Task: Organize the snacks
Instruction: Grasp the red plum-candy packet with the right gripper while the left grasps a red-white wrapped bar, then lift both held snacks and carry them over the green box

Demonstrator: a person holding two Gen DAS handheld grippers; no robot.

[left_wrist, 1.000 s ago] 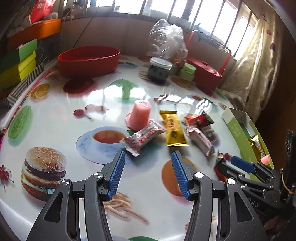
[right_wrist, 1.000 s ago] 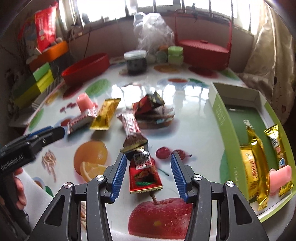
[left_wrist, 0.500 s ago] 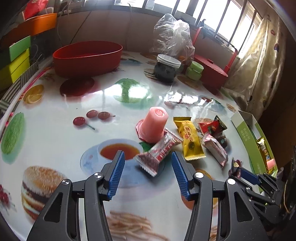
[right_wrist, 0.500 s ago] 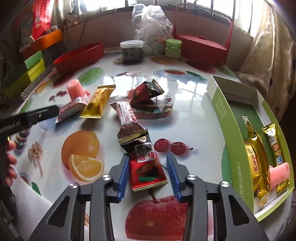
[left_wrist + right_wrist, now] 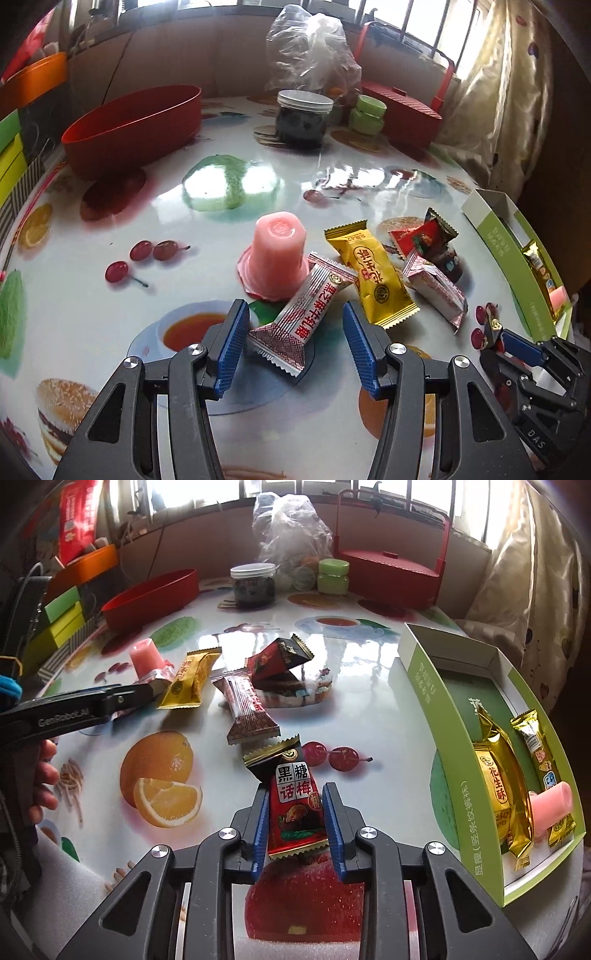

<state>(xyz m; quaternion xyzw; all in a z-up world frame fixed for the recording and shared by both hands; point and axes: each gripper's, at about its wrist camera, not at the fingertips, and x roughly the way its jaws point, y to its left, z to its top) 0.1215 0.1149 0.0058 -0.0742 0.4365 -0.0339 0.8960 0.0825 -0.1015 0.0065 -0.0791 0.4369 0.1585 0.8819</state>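
Observation:
My right gripper (image 5: 295, 794) is shut on a red and black candy packet (image 5: 295, 808) just above the table. The green snack box (image 5: 480, 716) at its right holds a gold packet (image 5: 498, 797), a thin gold bar (image 5: 539, 746) and a pink jelly (image 5: 550, 805). My left gripper (image 5: 293, 332) is open around the near end of a white and red packet (image 5: 306, 314). Beyond it stand a pink jelly cup (image 5: 277, 254), a yellow packet (image 5: 373, 273), a red packet (image 5: 421, 236) and a white and brown packet (image 5: 436, 291).
A red oval bowl (image 5: 133, 125) sits at the back left. A dark jar (image 5: 304, 118), green pots (image 5: 365, 114), a plastic bag (image 5: 310, 48) and a red basket (image 5: 391, 568) stand at the back. Coloured boxes (image 5: 62, 624) line the left edge.
My right gripper closed on the red and black packet. My left gripper moved forward until the white and red packet lay between its open fingers.

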